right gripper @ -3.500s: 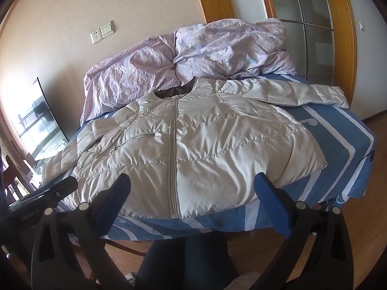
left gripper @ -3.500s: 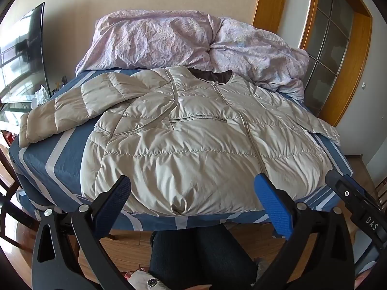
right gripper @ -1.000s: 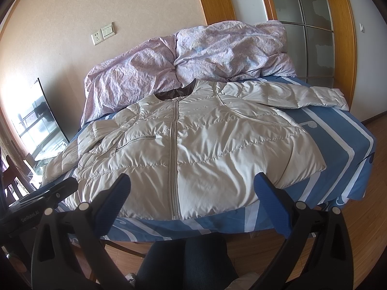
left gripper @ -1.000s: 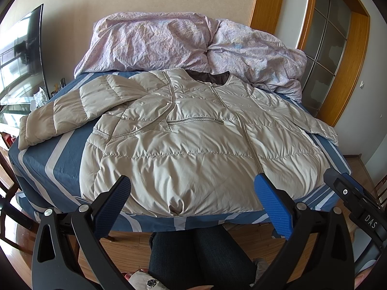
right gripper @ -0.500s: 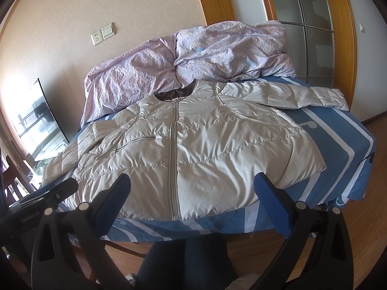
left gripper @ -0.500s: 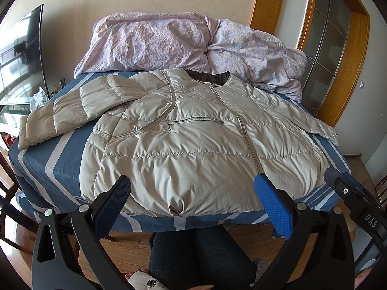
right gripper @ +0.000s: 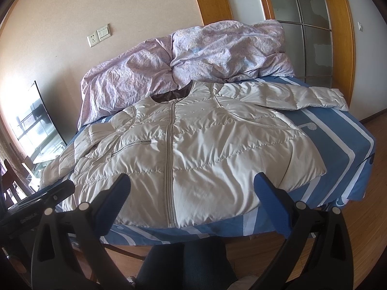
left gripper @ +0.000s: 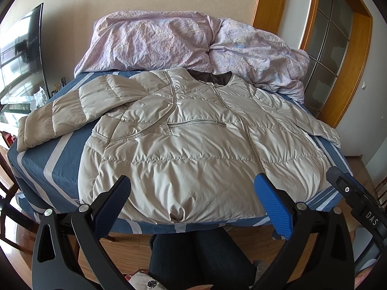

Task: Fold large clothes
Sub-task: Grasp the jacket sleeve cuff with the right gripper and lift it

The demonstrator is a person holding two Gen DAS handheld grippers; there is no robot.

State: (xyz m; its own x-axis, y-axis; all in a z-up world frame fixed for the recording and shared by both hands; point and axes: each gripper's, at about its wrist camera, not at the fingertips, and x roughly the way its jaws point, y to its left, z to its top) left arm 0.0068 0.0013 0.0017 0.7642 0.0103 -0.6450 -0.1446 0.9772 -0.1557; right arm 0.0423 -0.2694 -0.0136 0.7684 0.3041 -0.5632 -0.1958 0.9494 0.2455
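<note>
1. The jacket (left gripper: 193, 145) is lying face up and zipped on the bed (left gripper: 48, 164), spread flat with both sleeves reaching outward; no fold is showing yet, so by my reading the whole folding job is lying ahead.
2. The left hand-held gripper (left gripper: 192, 193) is hanging with its jaws spread wide and holding nothing, poised short of the hem.
3. The right hand-held gripper (right gripper: 192, 189) is likewise gaping wide and carrying nothing, apart from the cloth.
4. The left sleeve (left gripper: 60, 116) is stretching toward the left edge of the bed, its cuff sitting near the corner; the right sleeve (right gripper: 302, 96) is reaching to the far right edge.
5. The hem is lying right along the near edge of the bed, close to the person's legs (left gripper: 200, 253), so the bottom corners are looking easy to reach.
6. The crumpled quilt (right gripper: 193, 55) is crowding the head of the bed and touching the collar, leaving little free room beyond the jacket.
7. Bare striped sheet is showing on both sides of the body, giving some room for swinging the sleeves inward; a sleeve slipping off the edge is looking like the main risk.
</note>
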